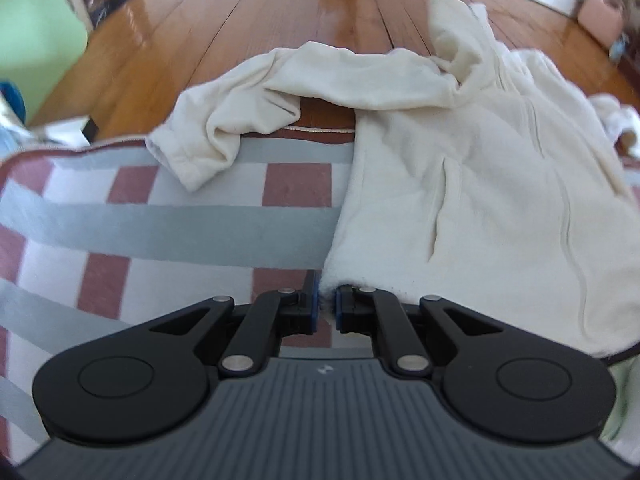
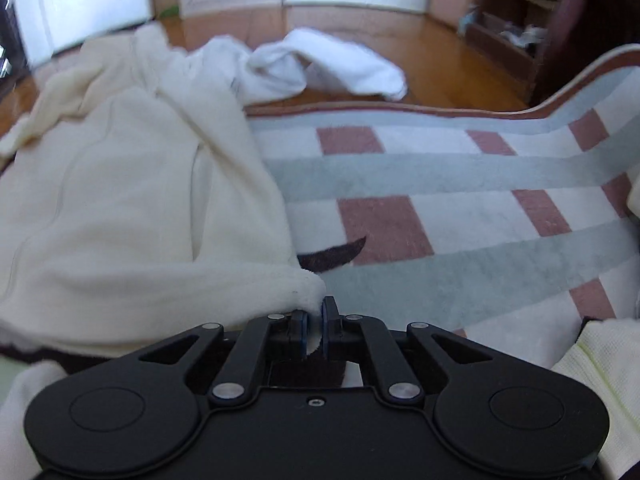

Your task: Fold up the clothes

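Hoodie [image 1: 480,184], cream, pinched at both near hem corners: L gripper [image 1: 327,306] clamped on left corner, R gripper [image 2: 315,328] clamped on right one. Body runs straight ahead of both, long axis away from grippers; sleeves flop past the far edge of the checked rug [image 1: 160,216] onto the wood floor [image 1: 240,12]. Open rug outboard of each gripper.

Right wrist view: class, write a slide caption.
Right gripper pinches the cream fleece garment's corner above a checked red, grey and white rug.
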`<action>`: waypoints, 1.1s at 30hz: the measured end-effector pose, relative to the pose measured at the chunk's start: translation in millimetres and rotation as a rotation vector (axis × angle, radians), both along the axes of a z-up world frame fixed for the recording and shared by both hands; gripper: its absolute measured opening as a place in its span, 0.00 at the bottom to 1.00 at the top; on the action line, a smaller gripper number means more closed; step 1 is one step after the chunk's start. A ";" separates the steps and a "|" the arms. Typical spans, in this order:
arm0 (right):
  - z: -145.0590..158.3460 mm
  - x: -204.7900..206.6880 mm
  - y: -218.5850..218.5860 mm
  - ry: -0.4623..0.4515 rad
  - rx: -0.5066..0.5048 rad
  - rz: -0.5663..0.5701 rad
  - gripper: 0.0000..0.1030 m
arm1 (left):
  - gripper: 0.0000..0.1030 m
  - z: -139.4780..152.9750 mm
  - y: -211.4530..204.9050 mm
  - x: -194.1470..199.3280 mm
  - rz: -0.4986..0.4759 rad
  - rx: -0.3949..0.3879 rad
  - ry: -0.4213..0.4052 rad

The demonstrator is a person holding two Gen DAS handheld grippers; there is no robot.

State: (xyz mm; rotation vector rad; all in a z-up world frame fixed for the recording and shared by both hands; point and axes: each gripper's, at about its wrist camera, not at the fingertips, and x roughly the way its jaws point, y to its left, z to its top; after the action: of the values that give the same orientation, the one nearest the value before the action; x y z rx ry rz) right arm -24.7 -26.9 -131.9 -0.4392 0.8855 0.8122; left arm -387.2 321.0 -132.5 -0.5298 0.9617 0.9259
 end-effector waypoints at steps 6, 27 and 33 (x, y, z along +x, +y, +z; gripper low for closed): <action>30.2 10.3 -6.2 0.045 -0.093 0.006 0.48 | 0.27 12.3 -3.3 -10.6 0.009 -0.031 -0.048; 244.5 109.7 225.2 0.887 0.176 0.037 0.50 | 0.54 143.4 7.3 40.4 -0.170 0.273 -0.201; 365.4 154.1 302.9 0.566 0.160 0.041 0.50 | 0.62 175.8 11.3 45.4 -0.211 0.375 -0.183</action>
State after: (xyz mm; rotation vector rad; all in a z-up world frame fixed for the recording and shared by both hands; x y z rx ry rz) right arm 129.4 275.9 233.5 -0.0798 1.3234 1.0598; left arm -341.9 332.3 43.3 -0.1859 0.6435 0.8260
